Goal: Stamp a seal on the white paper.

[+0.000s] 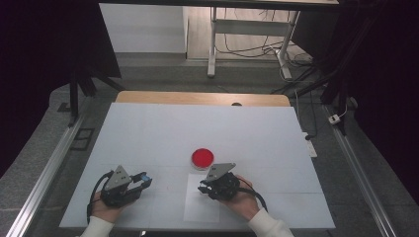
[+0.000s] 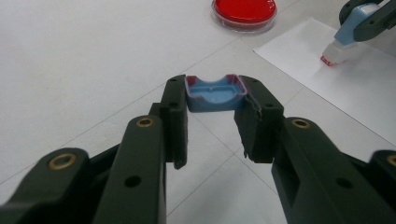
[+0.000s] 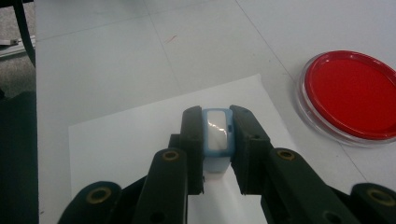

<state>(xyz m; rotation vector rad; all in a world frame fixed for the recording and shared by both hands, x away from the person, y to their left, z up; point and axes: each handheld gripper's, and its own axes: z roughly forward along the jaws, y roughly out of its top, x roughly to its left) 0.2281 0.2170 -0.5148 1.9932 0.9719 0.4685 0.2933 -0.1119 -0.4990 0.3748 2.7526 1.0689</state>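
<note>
Left gripper (image 2: 212, 105) pinching blue cap (image 2: 215, 93), right gripper (image 3: 217, 135) pinching marker (image 3: 217, 133), red dish (image 3: 350, 95) beside paper (image 3: 130, 140).

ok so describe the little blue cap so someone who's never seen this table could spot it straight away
Start at the white table and go to its near left corner, where the left gripper is. Clamped between its black fingers is the blue cap. It is a small, hollow piece with a reddish rim, unlike the round red dish farther off and the white-tipped stamp over the paper sheet.
</note>
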